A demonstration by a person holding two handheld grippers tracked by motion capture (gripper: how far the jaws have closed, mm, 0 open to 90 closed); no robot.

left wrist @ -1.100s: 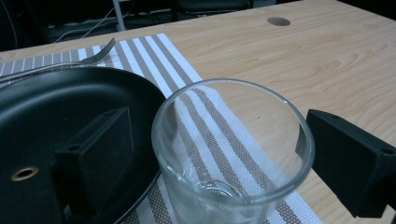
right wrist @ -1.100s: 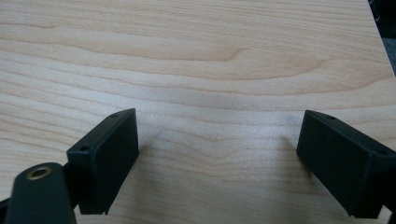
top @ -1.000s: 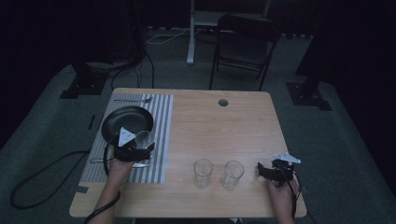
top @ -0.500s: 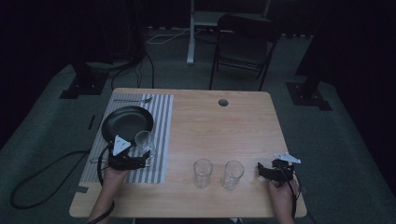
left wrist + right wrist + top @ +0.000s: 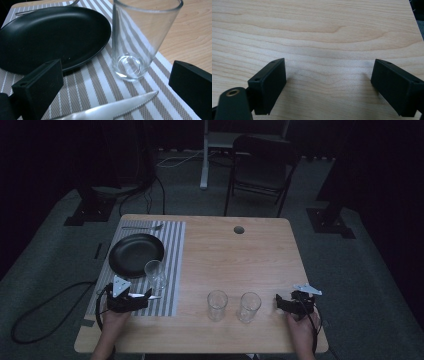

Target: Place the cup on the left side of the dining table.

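A clear glass [image 5: 155, 274] stands upright on the striped placemat [image 5: 172, 245], just right of a black plate [image 5: 136, 254]. My left gripper [image 5: 142, 297] sits open on the mat's front part, a little short of the glass. In the left gripper view its jaws are spread wide [image 5: 115, 77], with the glass [image 5: 140, 45] ahead, the plate [image 5: 50, 35] to the left and a serrated knife [image 5: 112, 110] lying flat between the jaws. My right gripper [image 5: 278, 303] rests open near the front right corner, over bare wood [image 5: 328, 75], holding nothing.
Two more empty glasses [image 5: 217, 305] [image 5: 248, 306] stand side by side near the front edge, between my grippers. A fork [image 5: 142, 227] lies at the mat's far end. The wooden table [image 5: 240, 260] has a cable hole [image 5: 239, 229]. A chair [image 5: 260, 170] stands beyond it.
My left gripper has drawn back from the glass toward the front edge, leaving the glass standing on the mat. The right gripper has stayed put.
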